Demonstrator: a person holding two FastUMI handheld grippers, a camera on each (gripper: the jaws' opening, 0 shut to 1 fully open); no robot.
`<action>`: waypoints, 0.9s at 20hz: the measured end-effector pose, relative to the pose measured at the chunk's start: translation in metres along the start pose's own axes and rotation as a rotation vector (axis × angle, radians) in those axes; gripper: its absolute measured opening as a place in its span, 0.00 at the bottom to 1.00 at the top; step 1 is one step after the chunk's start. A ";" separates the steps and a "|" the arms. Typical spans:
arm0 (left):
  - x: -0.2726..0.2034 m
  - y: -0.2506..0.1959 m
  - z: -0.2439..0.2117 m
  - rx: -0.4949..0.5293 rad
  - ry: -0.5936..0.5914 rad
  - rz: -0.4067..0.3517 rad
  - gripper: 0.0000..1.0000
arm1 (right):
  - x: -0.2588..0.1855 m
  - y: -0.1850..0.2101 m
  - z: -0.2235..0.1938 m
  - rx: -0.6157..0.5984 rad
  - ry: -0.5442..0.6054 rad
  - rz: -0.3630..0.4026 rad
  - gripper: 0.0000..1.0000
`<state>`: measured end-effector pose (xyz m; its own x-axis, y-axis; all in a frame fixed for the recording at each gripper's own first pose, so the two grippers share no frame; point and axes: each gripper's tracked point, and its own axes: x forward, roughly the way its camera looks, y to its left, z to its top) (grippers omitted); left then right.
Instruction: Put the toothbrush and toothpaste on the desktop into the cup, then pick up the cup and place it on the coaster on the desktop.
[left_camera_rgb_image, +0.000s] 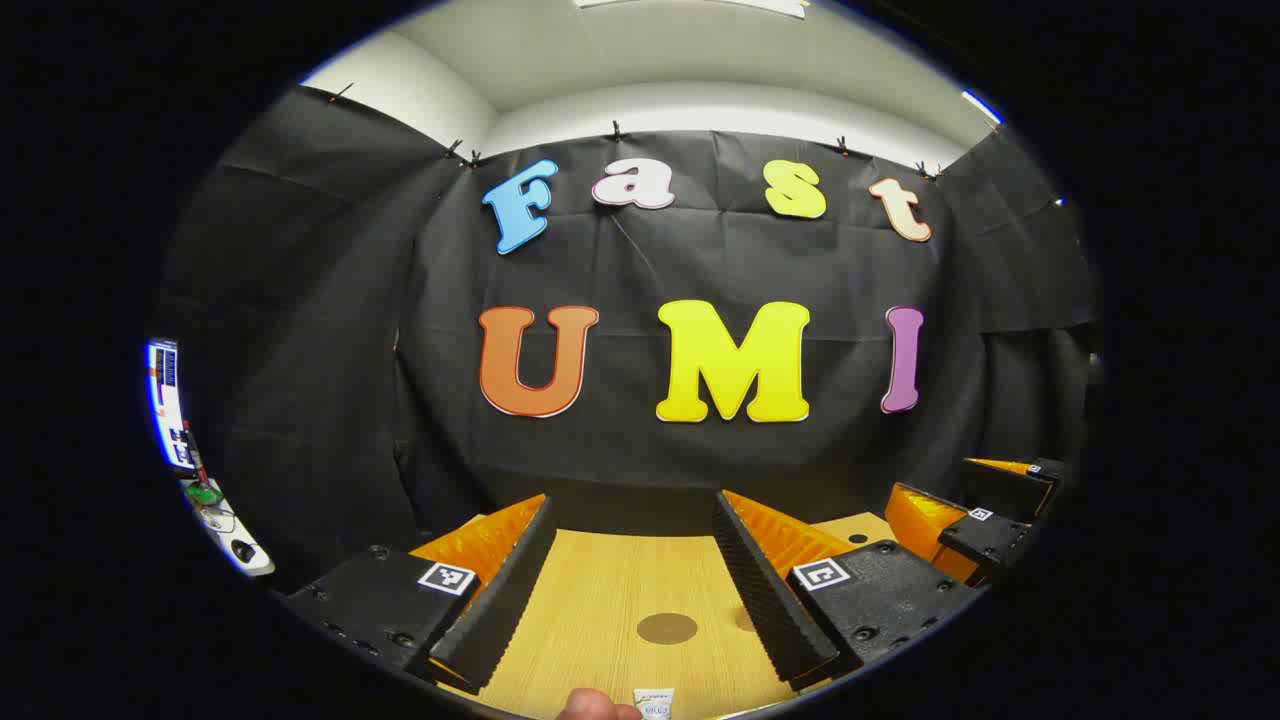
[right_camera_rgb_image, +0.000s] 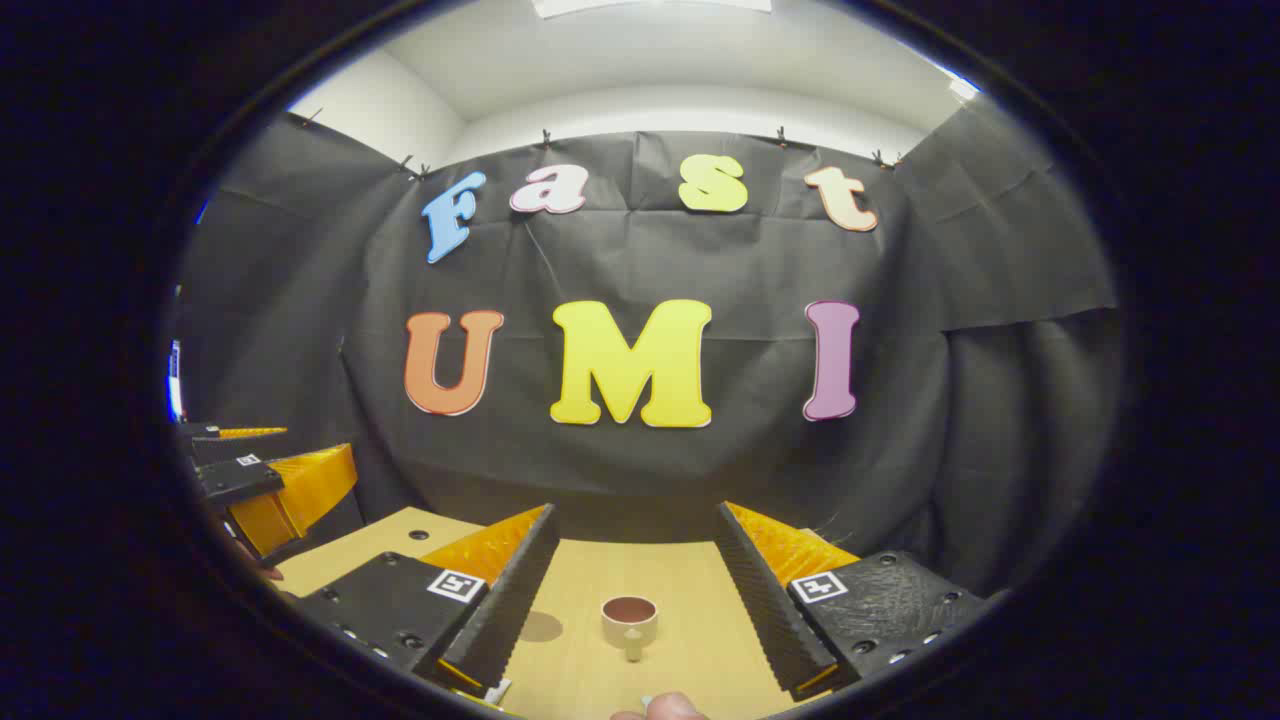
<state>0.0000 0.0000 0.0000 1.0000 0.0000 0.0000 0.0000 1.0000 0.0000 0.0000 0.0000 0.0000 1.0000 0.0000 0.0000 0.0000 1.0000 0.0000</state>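
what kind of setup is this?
Looks like a recording booth, not a home: black cloth wall clipped up behind a wooden desktop, with a cup and a coaster staged between open handheld grippers.

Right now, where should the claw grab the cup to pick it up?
Probably around the cup's body. It stands upright on the desktop, mouth up, with its handle pointing toward the right claw, whose fingers are open and straddle it in the right gripper view. Coming in level from the front, a little off the handle, and closing on the round wall below the rim looks safest.
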 end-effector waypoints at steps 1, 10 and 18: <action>0.001 0.001 -0.002 0.002 0.005 -0.002 0.99 | 0.001 0.001 -0.002 -0.005 0.005 0.000 0.95; 0.004 0.016 -0.005 -0.001 0.005 0.008 0.99 | 0.000 0.019 0.002 -0.012 -0.010 0.018 0.95; -0.004 0.022 -0.012 -0.002 0.013 0.016 0.99 | -0.003 0.013 -0.007 -0.029 0.014 -0.007 0.95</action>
<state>-0.0038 0.0218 -0.0124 0.9998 0.0164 -0.0128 -0.0164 0.9999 -0.0016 -0.0028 0.0130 -0.0067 0.9999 -0.0071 -0.0141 0.0067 0.9996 -0.0290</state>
